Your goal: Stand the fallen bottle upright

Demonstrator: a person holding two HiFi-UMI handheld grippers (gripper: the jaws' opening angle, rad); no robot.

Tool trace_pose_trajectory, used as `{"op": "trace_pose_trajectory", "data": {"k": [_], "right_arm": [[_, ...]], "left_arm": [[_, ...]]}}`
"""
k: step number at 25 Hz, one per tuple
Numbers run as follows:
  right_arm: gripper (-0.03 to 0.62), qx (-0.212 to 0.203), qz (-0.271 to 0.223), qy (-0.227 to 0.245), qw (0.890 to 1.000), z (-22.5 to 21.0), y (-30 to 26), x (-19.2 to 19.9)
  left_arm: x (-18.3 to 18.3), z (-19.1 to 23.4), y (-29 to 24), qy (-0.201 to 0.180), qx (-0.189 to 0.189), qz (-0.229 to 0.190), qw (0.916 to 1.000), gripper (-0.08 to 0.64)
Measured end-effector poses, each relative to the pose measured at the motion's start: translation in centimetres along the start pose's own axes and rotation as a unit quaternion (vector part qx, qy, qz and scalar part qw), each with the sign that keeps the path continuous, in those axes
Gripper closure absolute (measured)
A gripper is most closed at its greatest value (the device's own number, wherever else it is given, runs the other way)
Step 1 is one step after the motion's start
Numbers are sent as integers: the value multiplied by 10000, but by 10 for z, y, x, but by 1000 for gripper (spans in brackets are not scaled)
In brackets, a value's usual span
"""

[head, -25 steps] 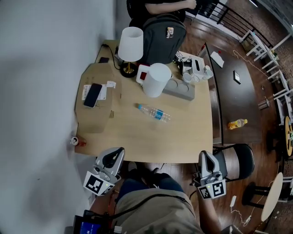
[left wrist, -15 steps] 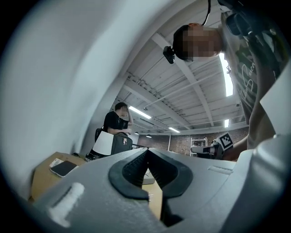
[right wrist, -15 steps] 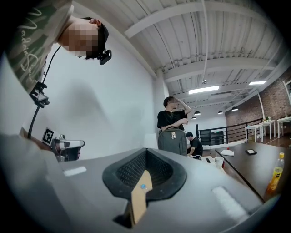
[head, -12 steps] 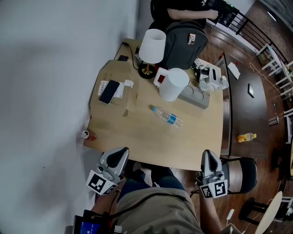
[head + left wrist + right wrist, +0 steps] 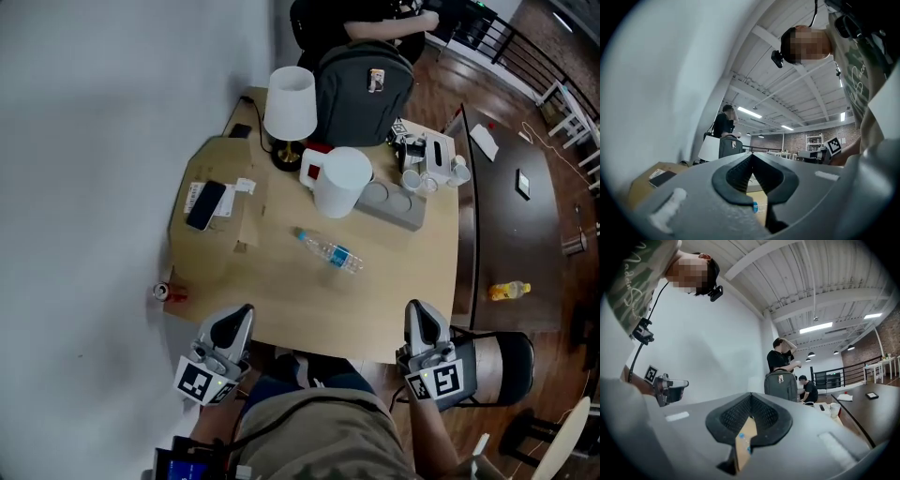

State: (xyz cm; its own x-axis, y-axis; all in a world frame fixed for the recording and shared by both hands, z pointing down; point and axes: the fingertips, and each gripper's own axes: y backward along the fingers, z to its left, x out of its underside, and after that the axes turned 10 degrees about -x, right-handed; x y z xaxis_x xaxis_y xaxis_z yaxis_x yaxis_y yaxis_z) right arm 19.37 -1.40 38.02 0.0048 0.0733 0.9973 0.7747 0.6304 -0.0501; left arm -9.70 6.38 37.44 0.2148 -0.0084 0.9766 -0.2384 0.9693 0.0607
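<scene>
A clear plastic bottle [image 5: 328, 251] with a blue label lies on its side in the middle of the light wooden table [image 5: 281, 300]. Both grippers hover at the table's near edge, short of the bottle and apart from it. My left gripper [image 5: 242, 314] is at the near left, its jaws closed tip to tip with nothing held [image 5: 751, 157]. At the near right my right gripper [image 5: 415, 311] is also shut and empty [image 5: 751, 395]. Through the gap behind each pair of jaws a scrap of the bottle's blue label [image 5: 754, 207] [image 5: 740, 436] shows.
At the table's back stand a white-shaded lamp [image 5: 291, 101], a grey backpack [image 5: 364, 84], a white jug [image 5: 339, 183] and a grey power strip [image 5: 394, 206]. A phone [image 5: 206, 204] lies left. A red can [image 5: 164, 292] sits off the left corner. A dark table holds a yellow bottle [image 5: 509, 292].
The head view has swung about, shifting the table in the picture. Both grippers have drifted slightly along the near table edge and stay shut. The bottle lies as before.
</scene>
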Motion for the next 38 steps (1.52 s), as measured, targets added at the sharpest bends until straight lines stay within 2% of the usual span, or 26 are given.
{"op": "trace_pose_trajectory", "data": {"k": [10, 14, 18, 21, 28, 35, 38], "right_arm": [[588, -42, -154, -174, 9997, -69, 11, 13], [588, -220, -130, -47, 9997, -88, 4, 14], [588, -200, -141, 25, 9997, -102, -5, 15], [588, -129, -147, 5, 9998, -104, -15, 13], [588, 50, -98, 61, 9999, -98, -41, 5], [588, -360, 408, 237, 9982, -82, -73, 14], [588, -397, 616, 286, 9969, -79, -82, 17]], "left_arm": [[12, -37, -57, -283, -3, 189, 9994, 557], [12, -37, -70, -407, -170, 232, 9988, 557], [14, -34, -86, -416, -127, 272, 9987, 557], [13, -26, -98, -368, -68, 281, 9989, 557], [12, -6, -129, -260, 326, 224, 9989, 557], [12, 7, -150, -109, 515, 94, 9986, 557], [16, 6, -154, -35, 629, 158, 9979, 557]]}}
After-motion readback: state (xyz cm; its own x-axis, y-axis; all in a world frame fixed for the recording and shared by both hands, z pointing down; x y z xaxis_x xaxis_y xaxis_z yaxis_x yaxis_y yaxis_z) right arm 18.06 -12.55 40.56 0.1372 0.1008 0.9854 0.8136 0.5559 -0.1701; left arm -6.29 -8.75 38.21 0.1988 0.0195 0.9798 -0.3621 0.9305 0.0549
